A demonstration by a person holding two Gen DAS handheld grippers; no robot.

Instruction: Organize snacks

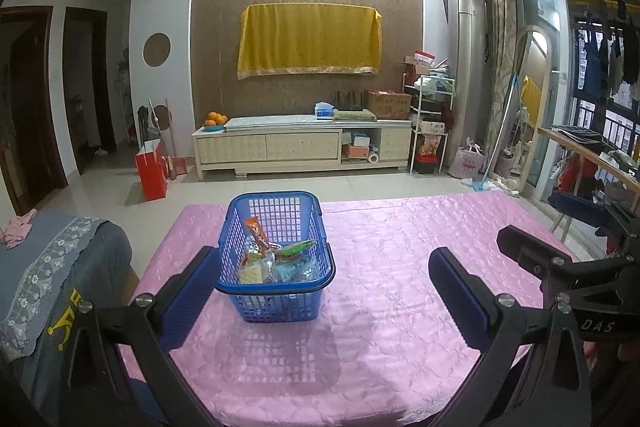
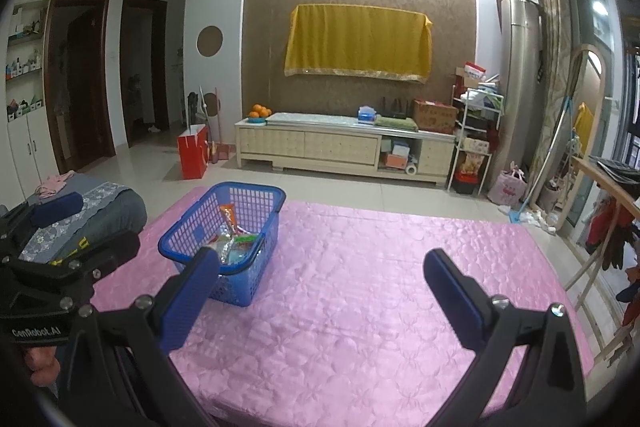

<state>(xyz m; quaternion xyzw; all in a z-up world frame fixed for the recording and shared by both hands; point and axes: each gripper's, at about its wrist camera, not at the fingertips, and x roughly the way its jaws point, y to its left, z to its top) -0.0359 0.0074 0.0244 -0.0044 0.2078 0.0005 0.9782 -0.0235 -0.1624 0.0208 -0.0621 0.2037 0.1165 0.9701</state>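
Pink tablecloth (image 1: 400,287), snack-filled blue basket (image 1: 276,291) between wide-spread left gripper (image 1: 324,279); right gripper (image 2: 320,287) likewise wide.

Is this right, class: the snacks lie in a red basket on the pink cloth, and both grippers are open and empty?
Wrong colour: the basket is blue, as the left wrist view shows. The snacks do lie in it on the pink cloth, and the left gripper and right gripper are open and empty.
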